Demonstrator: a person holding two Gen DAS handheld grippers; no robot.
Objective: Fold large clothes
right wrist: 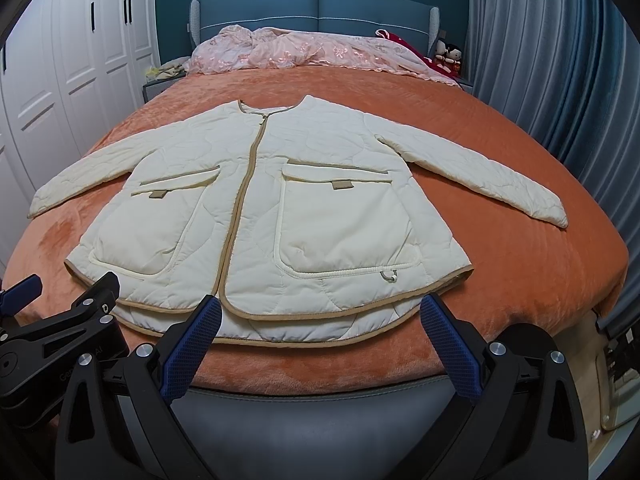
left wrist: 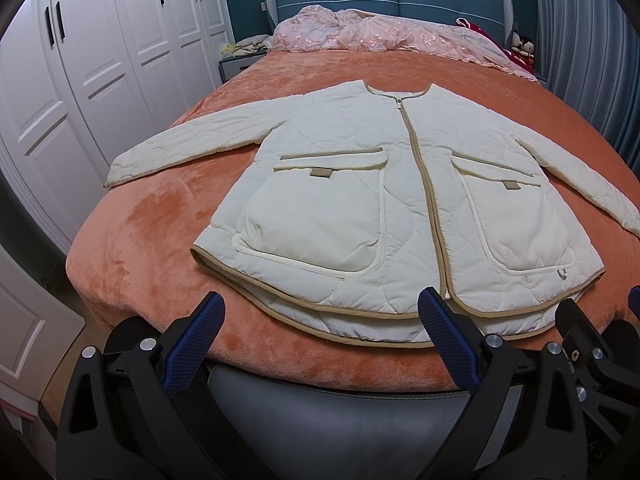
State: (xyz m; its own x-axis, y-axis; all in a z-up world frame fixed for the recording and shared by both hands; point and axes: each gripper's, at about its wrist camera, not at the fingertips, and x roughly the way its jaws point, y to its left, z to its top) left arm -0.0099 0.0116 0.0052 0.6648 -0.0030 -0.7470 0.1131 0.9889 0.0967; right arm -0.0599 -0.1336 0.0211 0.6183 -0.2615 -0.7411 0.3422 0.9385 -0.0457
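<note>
Jacket [left wrist: 360, 200] flat; only right view shows its whole right sleeve [right wrist: 480, 172].

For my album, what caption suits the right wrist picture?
Open right gripper poised at the hem of a cream quilted jacket spread flat on an orange bedspread.

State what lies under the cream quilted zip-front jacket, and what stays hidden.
The cream quilted zip-front jacket lies flat, sleeves spread, on an orange plush bedspread, which shows all around it. The bedspread beneath its body and sleeves is covered, as is its back panel.
</note>
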